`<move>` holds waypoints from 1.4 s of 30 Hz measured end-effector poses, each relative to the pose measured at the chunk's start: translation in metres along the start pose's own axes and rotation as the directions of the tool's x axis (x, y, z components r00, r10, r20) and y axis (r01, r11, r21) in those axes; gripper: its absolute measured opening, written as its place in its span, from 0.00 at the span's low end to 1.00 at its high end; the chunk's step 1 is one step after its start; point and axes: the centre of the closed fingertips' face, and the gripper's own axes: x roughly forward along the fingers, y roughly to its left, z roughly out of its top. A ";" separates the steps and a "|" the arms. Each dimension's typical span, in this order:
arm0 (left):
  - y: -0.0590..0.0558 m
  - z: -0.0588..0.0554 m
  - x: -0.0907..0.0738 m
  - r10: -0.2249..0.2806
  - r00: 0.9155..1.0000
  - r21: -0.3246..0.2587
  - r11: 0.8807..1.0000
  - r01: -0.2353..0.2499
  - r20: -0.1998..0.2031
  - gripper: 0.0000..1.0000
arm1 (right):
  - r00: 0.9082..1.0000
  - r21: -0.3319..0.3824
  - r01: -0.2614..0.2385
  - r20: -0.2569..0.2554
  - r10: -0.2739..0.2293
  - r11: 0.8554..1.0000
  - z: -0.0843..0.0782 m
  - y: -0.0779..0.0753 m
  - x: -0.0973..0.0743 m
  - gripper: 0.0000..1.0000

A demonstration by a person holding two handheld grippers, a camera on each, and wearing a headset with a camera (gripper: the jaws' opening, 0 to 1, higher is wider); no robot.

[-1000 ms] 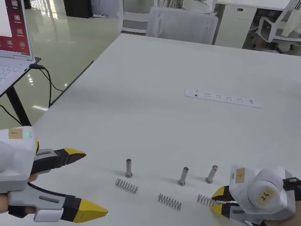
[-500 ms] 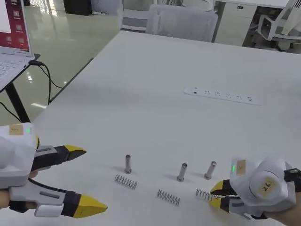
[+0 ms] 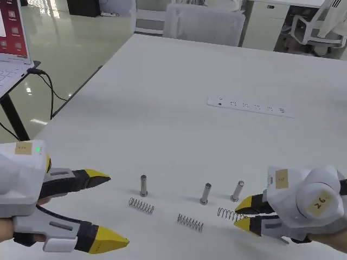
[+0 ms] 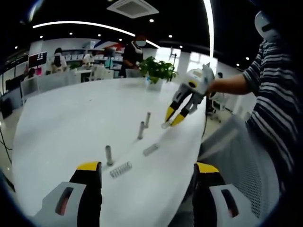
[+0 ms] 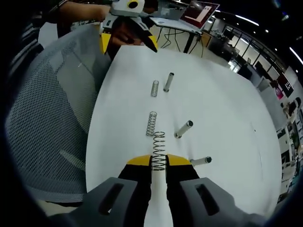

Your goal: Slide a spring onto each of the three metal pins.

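We hold right tool [image 5: 158,161] clamped on end of one spring [image 5: 159,147]. Spring's long axis runs straight out past tips, pointing left along row of upright pins [image 3: 205,193], close before right pin [image 3: 237,190]. Left tool [image 3: 116,211] gapes apart above bench [image 3: 179,108].

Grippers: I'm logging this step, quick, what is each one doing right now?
Left gripper: open, holding nothing.
Right gripper: jaws closed on the end of a spring.

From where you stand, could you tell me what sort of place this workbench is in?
Most likely an open-plan office: a laptop off to one side, office chairs behind the white table, and a power strip on it.
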 end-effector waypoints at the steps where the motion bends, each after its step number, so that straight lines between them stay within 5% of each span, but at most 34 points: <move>1: -0.001 0.001 0.002 -0.009 1.000 0.002 1.000 0.009 -0.004 0.74 | 1.000 -0.014 -0.002 -0.002 0.002 1.000 0.002 0.002 -0.002 0.08; 15: -0.023 0.024 0.045 -0.136 0.991 0.044 0.990 0.135 0.012 0.58 | 0.999 -0.034 -0.015 0.033 0.016 0.999 0.025 0.011 -0.009 0.08; 27: -0.050 0.042 0.097 -0.243 0.970 0.123 0.963 0.241 -0.001 0.39 | 0.998 -0.059 -0.032 0.050 0.035 0.998 0.040 0.020 -0.011 0.08; 42: -0.063 0.049 0.118 -0.288 0.957 0.175 0.944 0.281 0.019 0.17 | 0.998 -0.079 -0.039 0.055 0.043 0.996 0.046 0.021 -0.018 0.08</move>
